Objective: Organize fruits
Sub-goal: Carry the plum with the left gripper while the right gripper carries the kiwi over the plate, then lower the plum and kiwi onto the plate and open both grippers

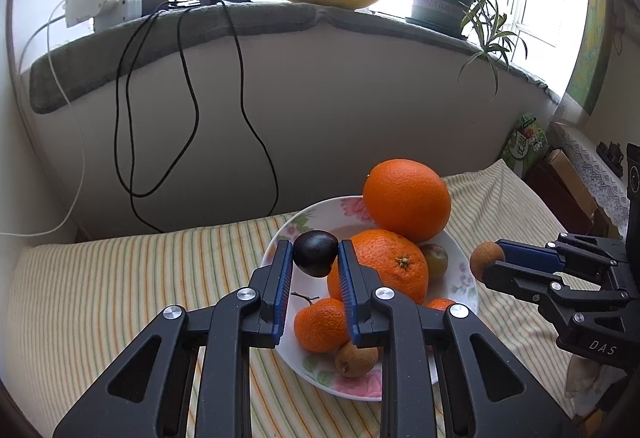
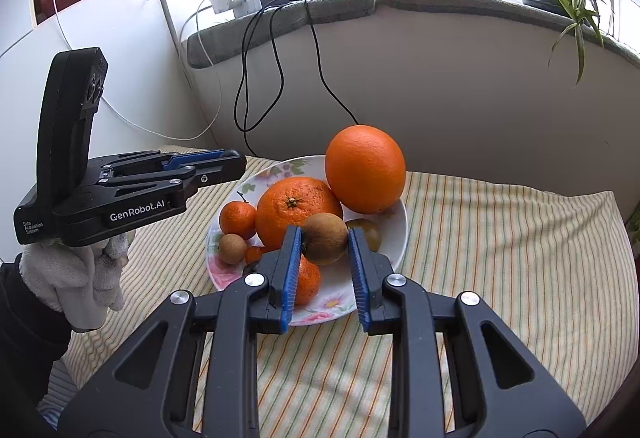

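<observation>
From the left wrist we see our left gripper (image 1: 316, 258) clamped on a dark plum (image 1: 315, 252), held above the plate (image 1: 280, 238) of oranges (image 1: 406, 198) on the striped cloth (image 1: 120, 278). From the right wrist, our right gripper (image 2: 325, 244) grips a brown longan (image 2: 325, 243) over the same plate (image 2: 394, 238).

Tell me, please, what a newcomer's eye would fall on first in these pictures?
Probably the big orange at the back of the flowered plate, beside a second orange, on the striped cloth. Next, the two grippers above the plate: the left gripper holds a dark plum between its jaws, and the right gripper holds a brown fruit.
</observation>
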`<state>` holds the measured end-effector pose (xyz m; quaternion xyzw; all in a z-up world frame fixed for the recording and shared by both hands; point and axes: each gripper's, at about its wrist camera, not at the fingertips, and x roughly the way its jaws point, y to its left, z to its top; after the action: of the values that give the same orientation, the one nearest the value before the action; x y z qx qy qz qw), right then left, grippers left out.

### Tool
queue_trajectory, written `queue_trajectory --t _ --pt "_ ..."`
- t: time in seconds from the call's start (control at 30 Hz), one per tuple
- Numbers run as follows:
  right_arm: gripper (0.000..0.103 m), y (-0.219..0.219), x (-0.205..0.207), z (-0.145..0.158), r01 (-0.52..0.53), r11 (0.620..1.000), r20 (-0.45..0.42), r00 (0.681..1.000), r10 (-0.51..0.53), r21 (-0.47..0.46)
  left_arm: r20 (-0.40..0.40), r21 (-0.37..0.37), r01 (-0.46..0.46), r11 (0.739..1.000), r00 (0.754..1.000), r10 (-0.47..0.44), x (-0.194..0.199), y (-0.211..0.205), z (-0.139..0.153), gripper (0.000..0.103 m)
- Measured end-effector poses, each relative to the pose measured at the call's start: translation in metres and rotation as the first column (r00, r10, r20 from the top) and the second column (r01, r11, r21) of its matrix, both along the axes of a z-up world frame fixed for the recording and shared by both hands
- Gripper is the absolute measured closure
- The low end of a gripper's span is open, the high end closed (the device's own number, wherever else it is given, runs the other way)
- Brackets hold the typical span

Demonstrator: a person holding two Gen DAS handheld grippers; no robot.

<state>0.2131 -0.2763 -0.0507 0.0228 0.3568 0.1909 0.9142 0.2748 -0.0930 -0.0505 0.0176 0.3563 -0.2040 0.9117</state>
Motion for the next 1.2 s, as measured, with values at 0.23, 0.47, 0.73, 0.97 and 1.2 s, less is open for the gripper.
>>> queue_trajectory --t 0.23,0.47,0.73,0.97,1.2 --pt "0.078 0.000 0.009 -0.003 0.007 1.000 -0.011 1.000 -0.007 -0.001 -0.018 -0.004 -0.006 1.000 1.000 0.006 0.011 0.000 -0.005 0.082" --pt "0.078 0.002 0.017 -0.008 0.006 1.000 -0.037 0.999 -0.006 0.009 -0.037 -0.010 -0.019 1.000 0.999 0.018 0.019 0.000 -0.007 0.082" --pt "0.078 0.001 0.020 -0.009 0.004 1.000 -0.044 0.999 -0.004 0.009 -0.055 -0.024 -0.030 0.999 0.998 0.029 0.024 0.002 -0.009 0.081" --pt "0.078 0.004 0.022 -0.009 0.001 1.000 -0.041 0.999 -0.001 0.003 -0.052 -0.012 -0.018 1.000 0.999 0.017 0.022 -0.004 -0.009 0.081" --pt "0.078 0.005 0.022 -0.007 -0.005 1.000 -0.032 0.999 0.005 -0.004 -0.047 -0.006 -0.014 1.000 0.999 0.013 0.021 -0.005 -0.007 0.081"
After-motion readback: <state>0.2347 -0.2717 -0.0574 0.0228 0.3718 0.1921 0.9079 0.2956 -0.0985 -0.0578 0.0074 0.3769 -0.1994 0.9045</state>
